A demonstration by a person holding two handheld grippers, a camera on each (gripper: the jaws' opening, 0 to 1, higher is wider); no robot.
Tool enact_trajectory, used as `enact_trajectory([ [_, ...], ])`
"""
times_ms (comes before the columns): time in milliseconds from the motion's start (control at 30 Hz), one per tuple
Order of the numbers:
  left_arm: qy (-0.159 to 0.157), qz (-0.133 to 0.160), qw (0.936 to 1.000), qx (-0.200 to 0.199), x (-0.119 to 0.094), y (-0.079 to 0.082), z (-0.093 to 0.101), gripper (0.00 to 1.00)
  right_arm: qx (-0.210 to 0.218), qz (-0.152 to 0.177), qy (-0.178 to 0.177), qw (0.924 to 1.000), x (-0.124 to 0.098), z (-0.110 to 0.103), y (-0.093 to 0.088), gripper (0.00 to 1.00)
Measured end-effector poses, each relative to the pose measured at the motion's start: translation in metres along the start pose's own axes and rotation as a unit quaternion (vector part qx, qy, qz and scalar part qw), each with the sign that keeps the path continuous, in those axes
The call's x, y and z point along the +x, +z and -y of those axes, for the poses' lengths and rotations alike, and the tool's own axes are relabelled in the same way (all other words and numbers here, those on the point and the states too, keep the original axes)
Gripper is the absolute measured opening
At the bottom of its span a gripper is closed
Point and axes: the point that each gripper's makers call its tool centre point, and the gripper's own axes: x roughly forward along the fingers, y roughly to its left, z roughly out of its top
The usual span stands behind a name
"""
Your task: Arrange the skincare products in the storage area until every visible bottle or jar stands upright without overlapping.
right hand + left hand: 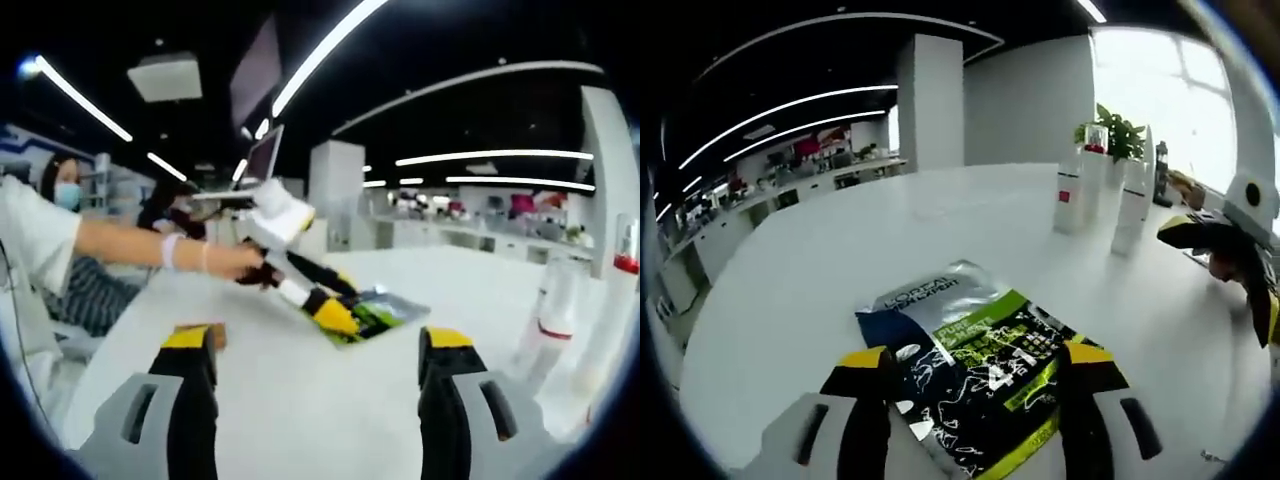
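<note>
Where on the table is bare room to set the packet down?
Free: the wide white table left of and beyond the packet, and the stretch between the packet and the bottles. Crowded: the right side, around the bottles and the right gripper.

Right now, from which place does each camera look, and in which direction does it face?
Left gripper view: rides on the left tongs, low over the white table, looking down at a flat sachet between its jaws, white bottles standing beyond; the right tongs enter from the right.
Right gripper view: rides on the right tongs, open and empty, facing across the table toward the left tongs at the sachet, held by the person's hand.
Shared: the sachet, the left tongs, the table, the white bottles.
</note>
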Motion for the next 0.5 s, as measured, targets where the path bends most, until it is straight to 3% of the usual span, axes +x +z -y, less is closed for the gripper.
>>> enact_trajectory([
  [367,-0.012,0.001,0.9999,0.006,-0.003,-0.007,0.016,0.76,-0.001,-0.001,0.001,1.0,0.0,0.0,0.0,0.82],
  [500,-0.017,0.001,0.9998,0.007,0.003,-0.003,0.007,0.76,0.0,-0.002,0.001,1.0,0.0,0.0,-0.001,0.82],
])
